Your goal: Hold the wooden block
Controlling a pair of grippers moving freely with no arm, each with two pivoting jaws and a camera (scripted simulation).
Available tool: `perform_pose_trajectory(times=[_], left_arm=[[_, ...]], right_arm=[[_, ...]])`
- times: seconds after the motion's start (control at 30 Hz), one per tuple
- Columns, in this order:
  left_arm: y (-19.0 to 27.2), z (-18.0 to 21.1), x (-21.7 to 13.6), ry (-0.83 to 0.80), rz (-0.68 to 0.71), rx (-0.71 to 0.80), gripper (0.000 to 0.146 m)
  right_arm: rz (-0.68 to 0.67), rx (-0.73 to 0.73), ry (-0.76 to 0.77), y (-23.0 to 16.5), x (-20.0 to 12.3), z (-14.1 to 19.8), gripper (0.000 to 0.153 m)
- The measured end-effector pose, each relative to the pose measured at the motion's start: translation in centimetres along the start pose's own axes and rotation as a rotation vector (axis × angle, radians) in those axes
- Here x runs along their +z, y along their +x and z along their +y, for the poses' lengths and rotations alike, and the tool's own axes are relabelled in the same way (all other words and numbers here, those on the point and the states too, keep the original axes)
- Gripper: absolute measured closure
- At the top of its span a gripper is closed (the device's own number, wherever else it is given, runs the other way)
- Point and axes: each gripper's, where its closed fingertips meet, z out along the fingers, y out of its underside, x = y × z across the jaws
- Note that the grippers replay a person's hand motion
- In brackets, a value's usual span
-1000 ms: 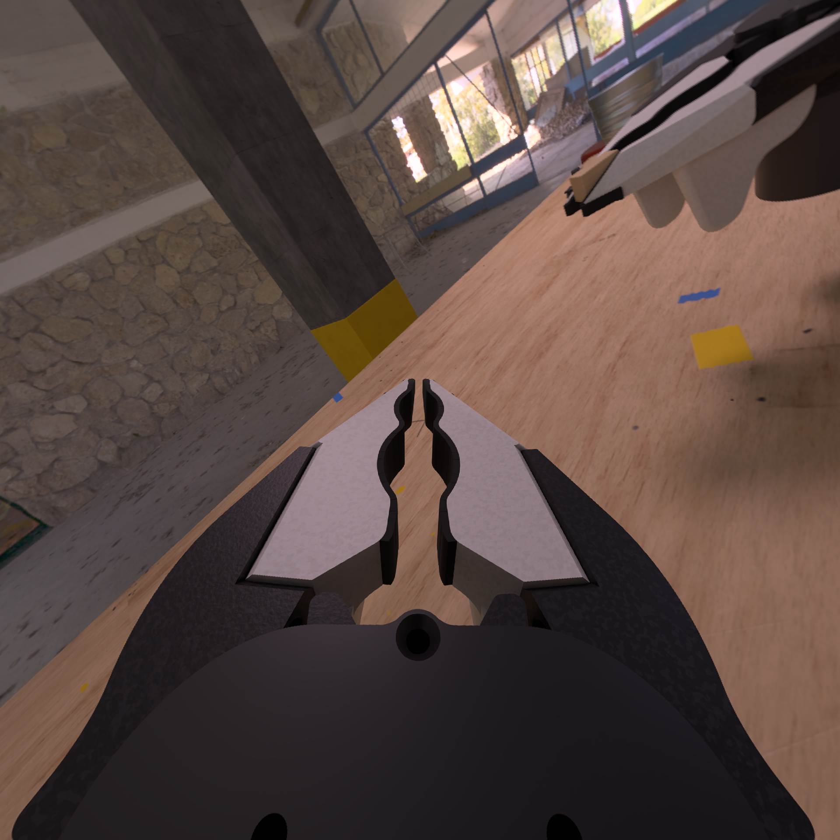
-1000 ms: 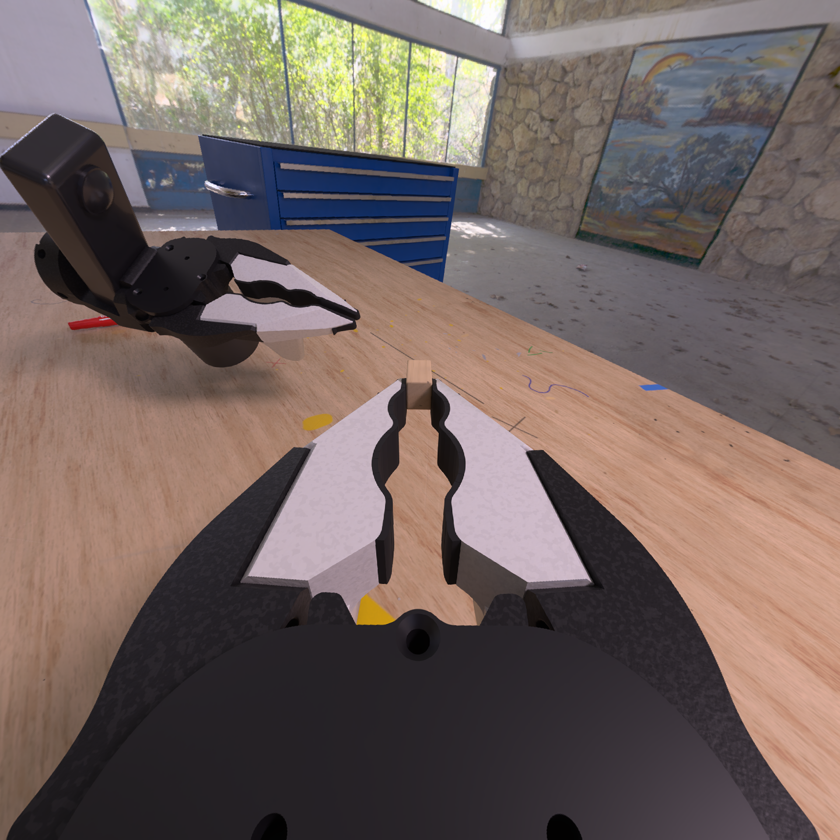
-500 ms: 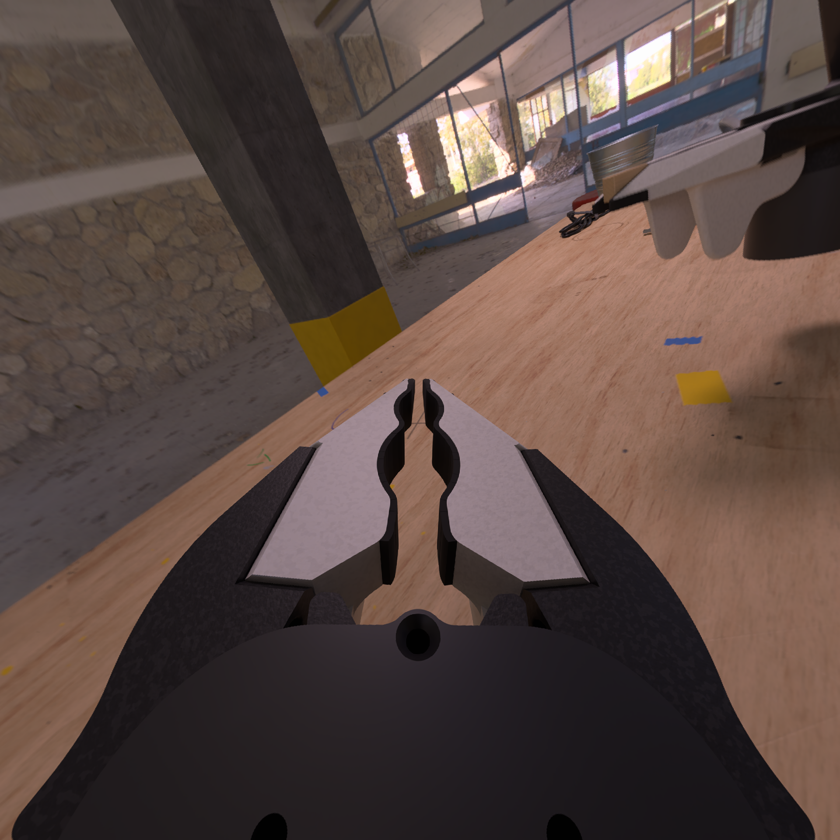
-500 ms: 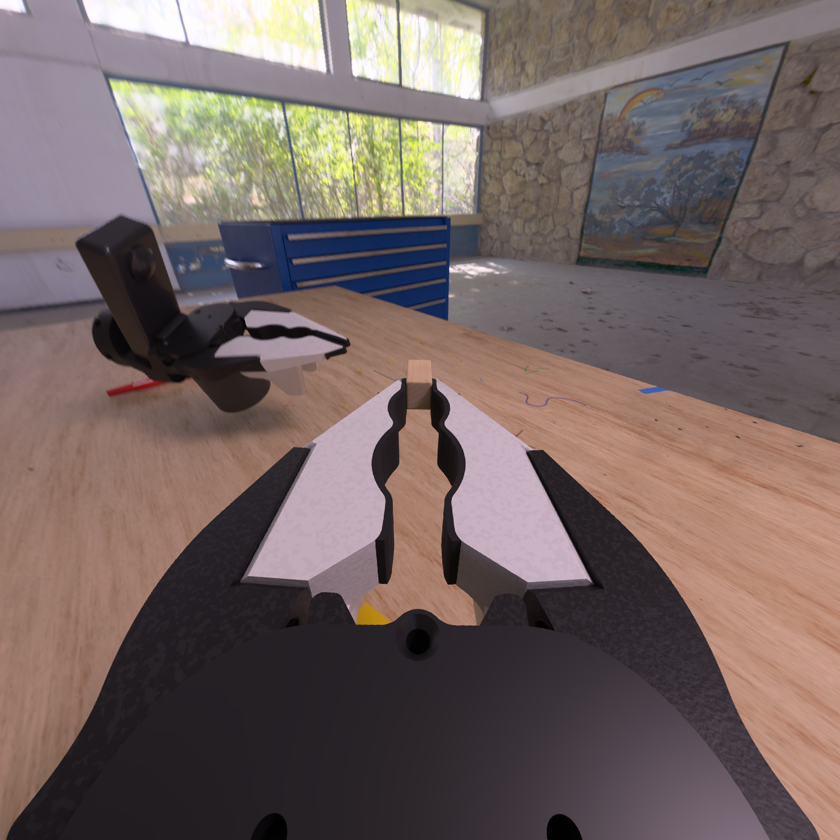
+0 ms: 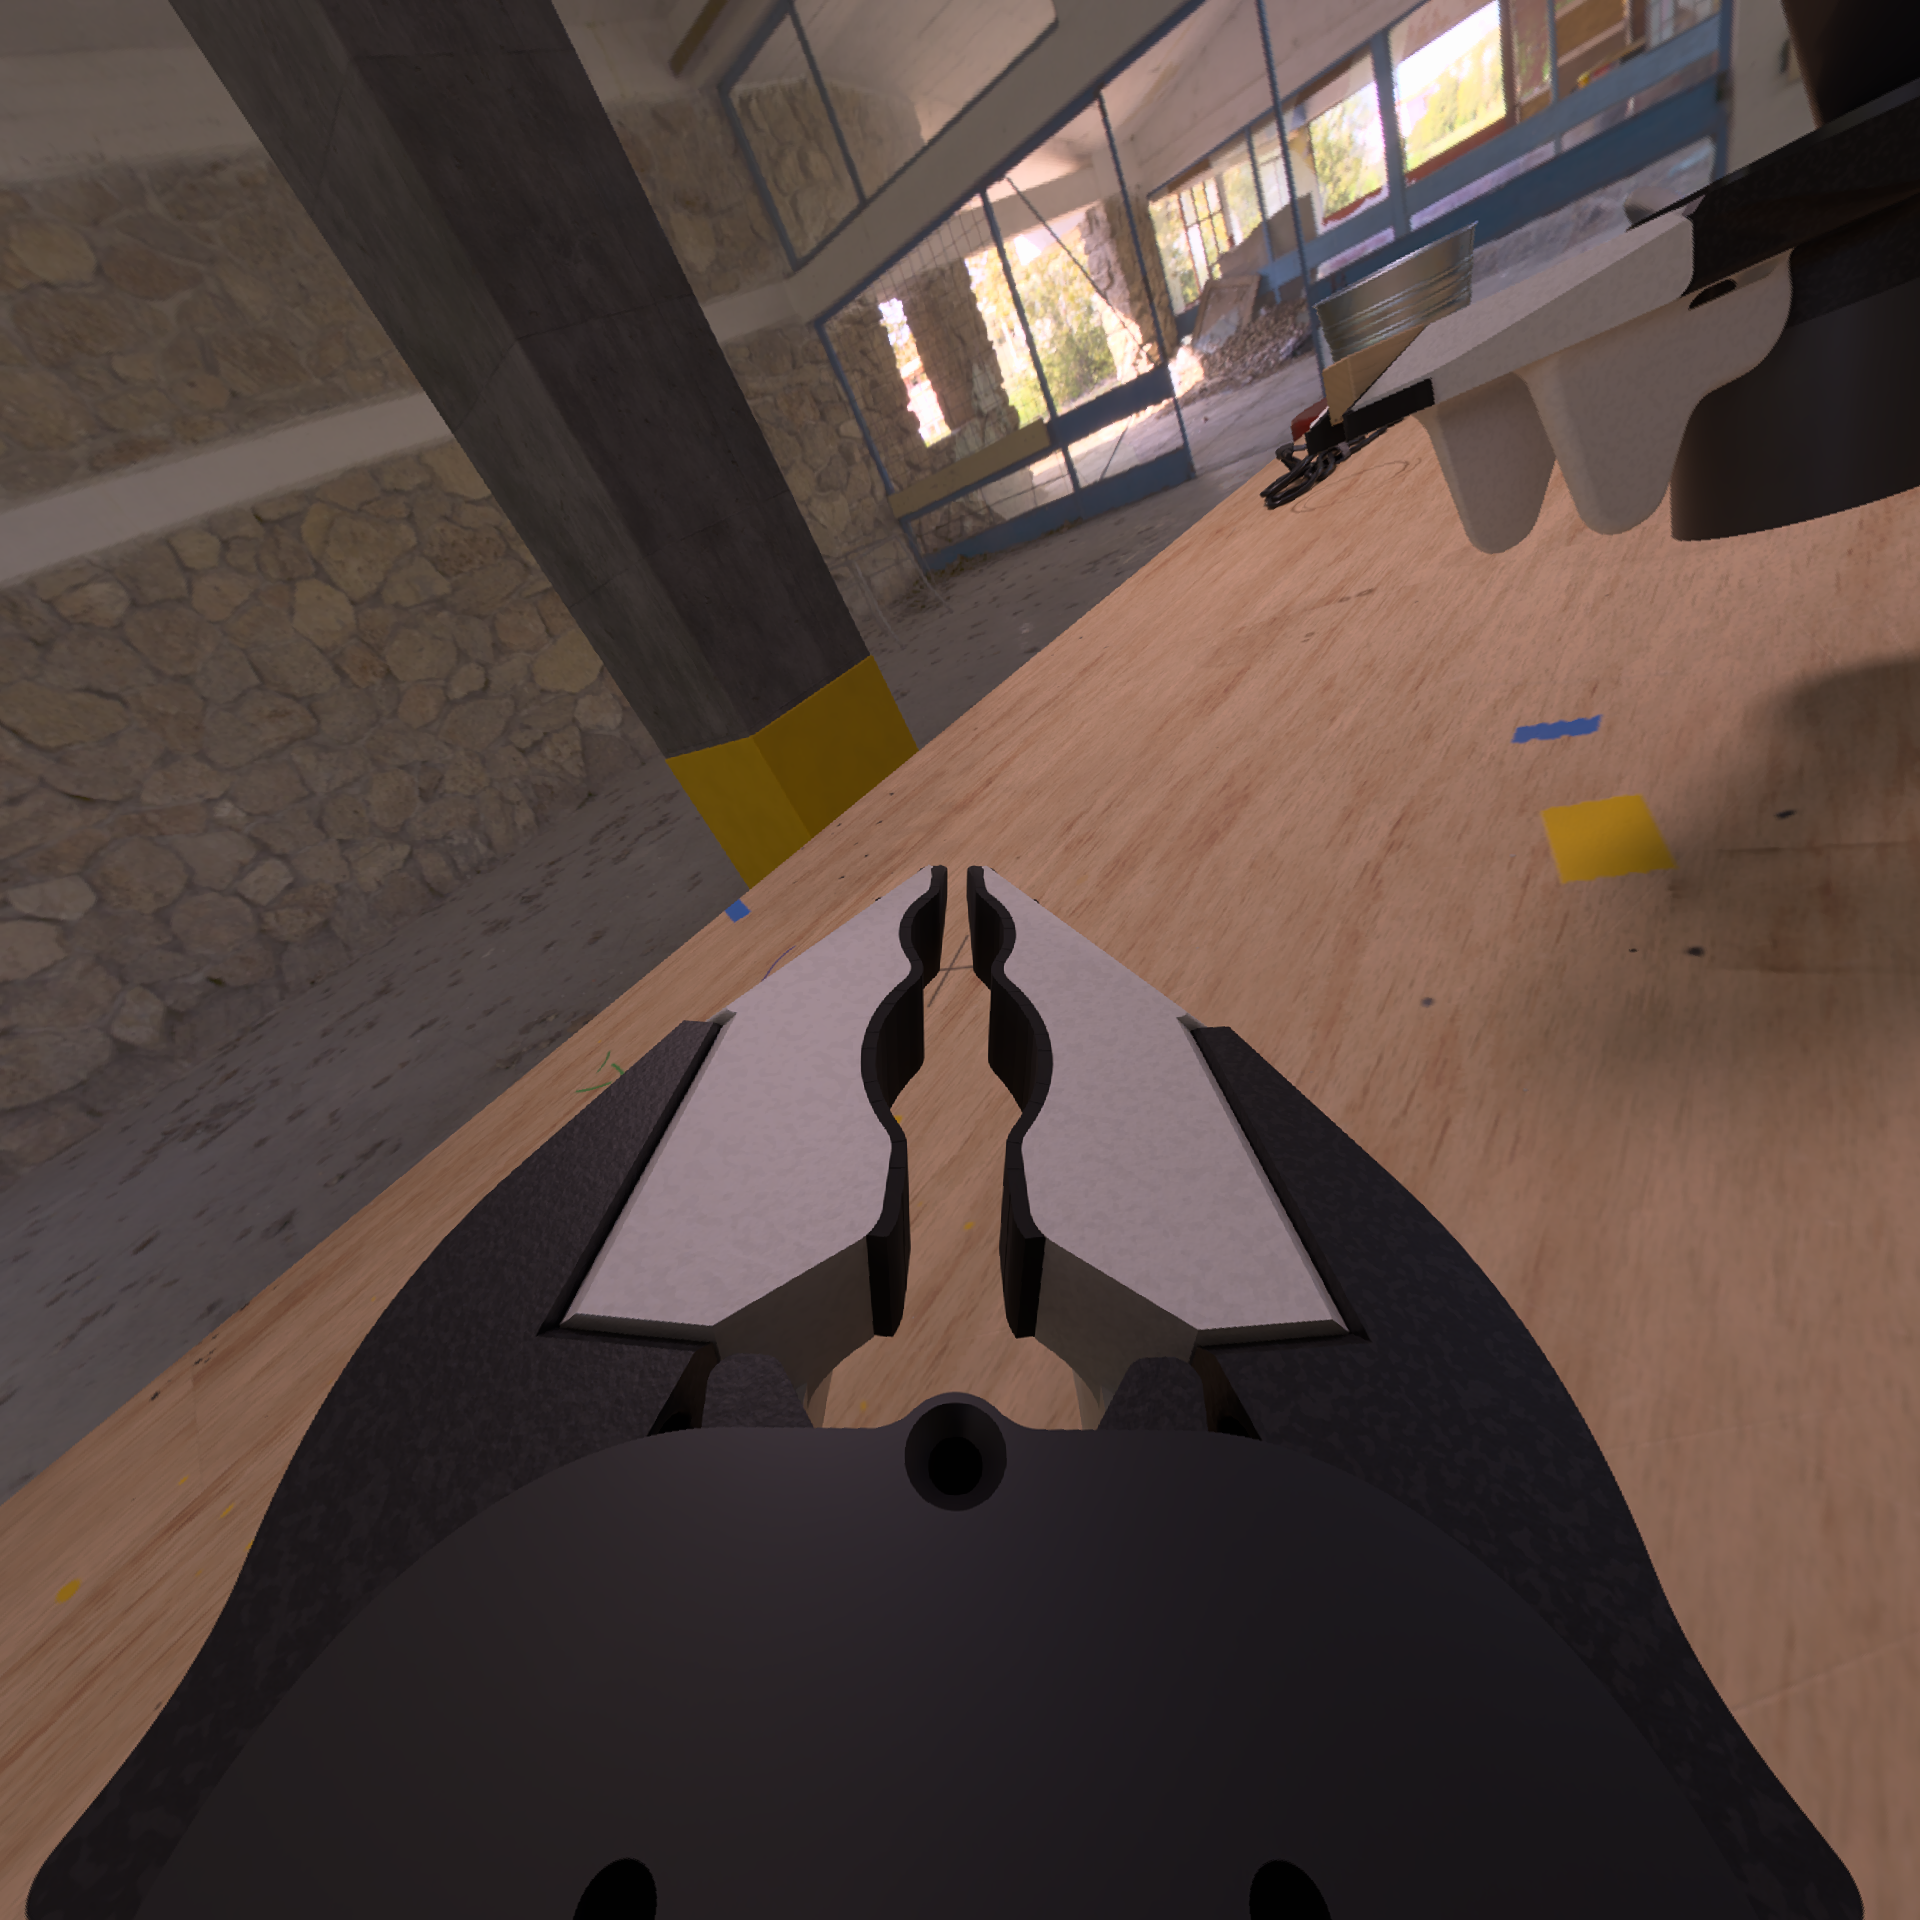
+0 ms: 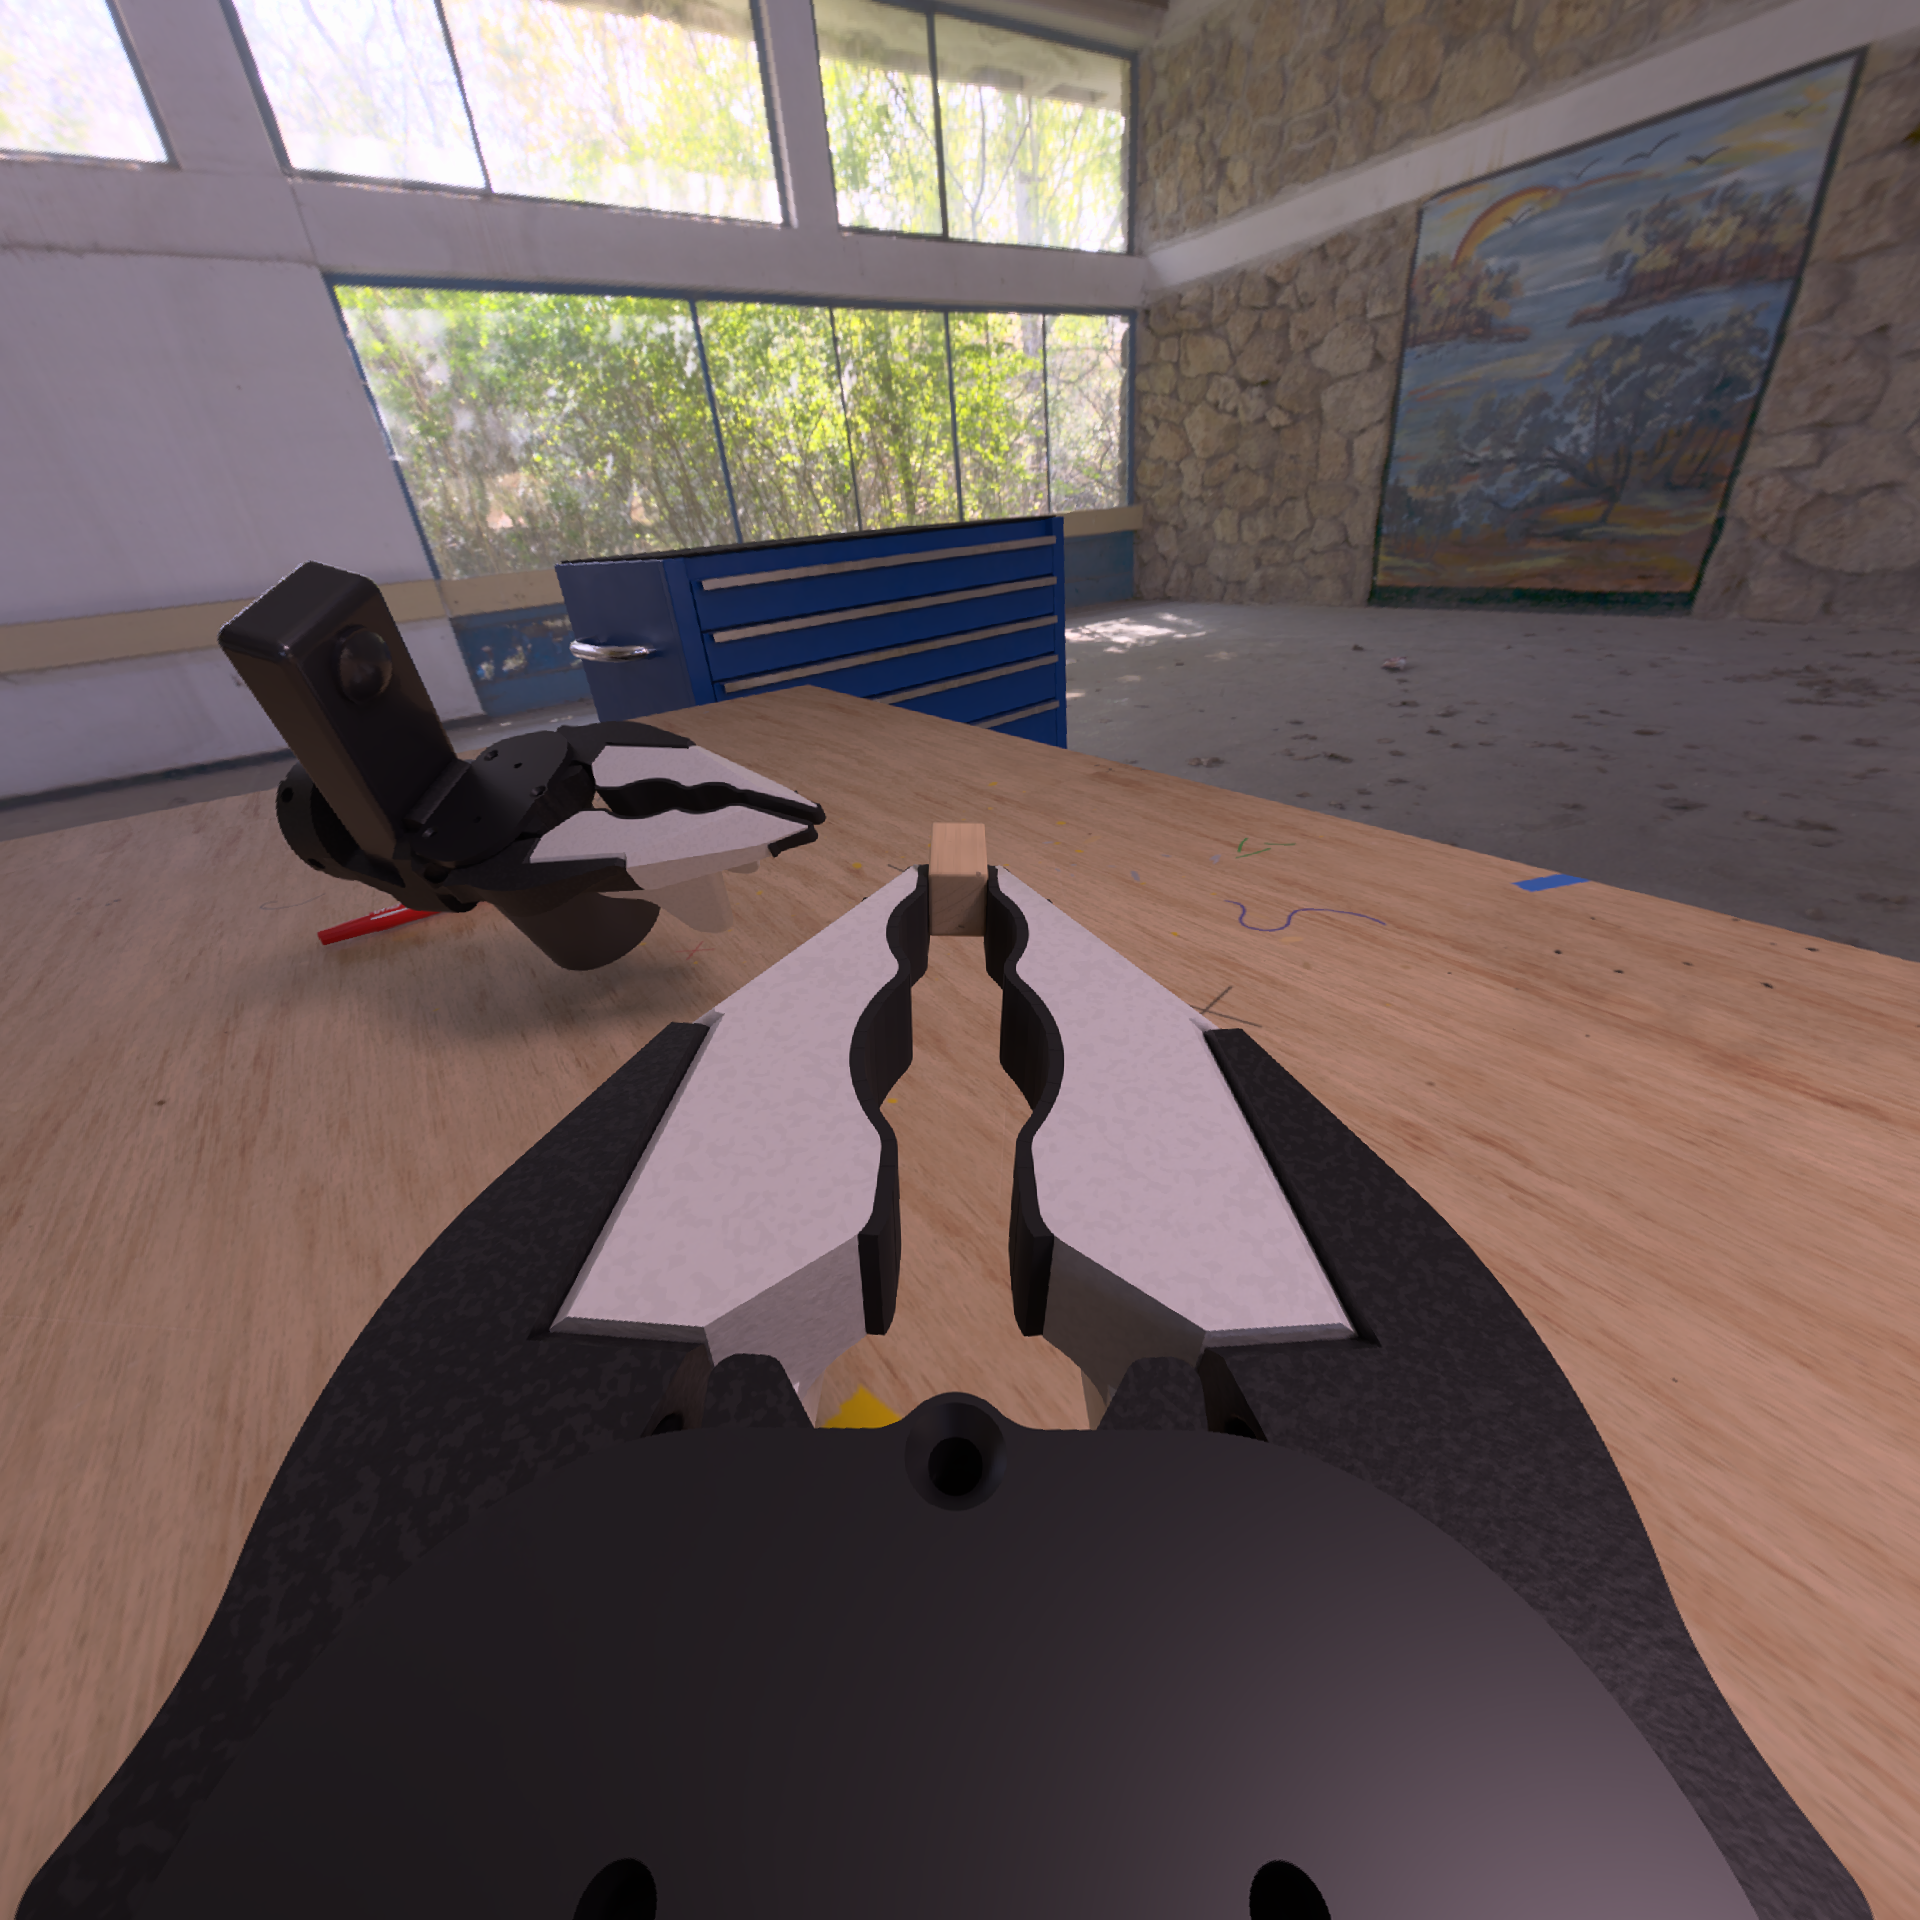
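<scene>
A small pale wooden block (image 6: pixel 957 878) is pinched between the tips of my right gripper (image 6: pixel 957 885), which is shut on it and holds it above the wooden table (image 6: pixel 1507 1091). In the left wrist view the block (image 5: pixel 1351 382) shows at the tip of the right gripper (image 5: pixel 1387 393), up at the top right, clear of the table (image 5: pixel 1247 727). My left gripper (image 5: pixel 957 881) is shut and empty, low over the table. It also shows in the right wrist view (image 6: pixel 802 821), to the left of the block and apart from it.
A red pen (image 6: pixel 374 923) lies under the left gripper. A yellow square (image 5: pixel 1605 836) and blue tape (image 5: pixel 1555 729) mark the table. A metal bucket (image 5: pixel 1397 301) and black chain (image 5: pixel 1309 478) sit far off. A blue drawer cabinet (image 6: pixel 873 623) stands beyond the table's far edge.
My right gripper has lifted with the block held in it and its view now tilts higher. The left gripper stays shut and has shifted only slightly.
</scene>
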Motion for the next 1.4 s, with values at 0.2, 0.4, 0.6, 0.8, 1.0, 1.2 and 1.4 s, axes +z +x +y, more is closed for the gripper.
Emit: perform_pose_trajectory(times=[0.2, 0.4, 0.6, 0.8, 1.0, 1.2, 1.4], left_arm=[[-0.07, -0.02, -0.09, 0.002, -0.006, 0.001, 0.142], [-0.49, 0.13, -0.11, -0.007, -0.026, -0.006, 0.142], [-0.45, 0.19, -0.12, -0.014, -0.029, 0.012, 0.142], [-0.37, 0.3, -0.01, -0.021, -0.027, 0.02, 0.142], [-0.27, 0.38, 0.09, -0.023, -0.018, 0.009, 0.142], [-0.06, 0.27, -0.06, -0.018, -0.009, 0.008, 0.142], [-0.03, 0.41, 0.15, -0.023, -0.002, -0.01, 0.142]], right_arm=[[-0.001, 0.027, 0.02, 0.24, -0.2, -0.29, 0.144], [0.008, 0.032, 0.034, 0.49, -0.53, -0.59, 0.144], [-0.007, 0.037, 0.022, 0.18, -0.25, -0.31, 0.144], [-0.017, 0.039, 0.026, -0.04, -0.23, -0.48, 0.144], [-0.02, 0.045, 0.02, 0.01, -0.19, -0.28, 0.144], [-0.025, 0.054, 0.02, 0.0, -0.13, -0.17, 0.144], [-0.024, 0.032, 0.005, -0.22, -0.08, -0.04, 0.144]])
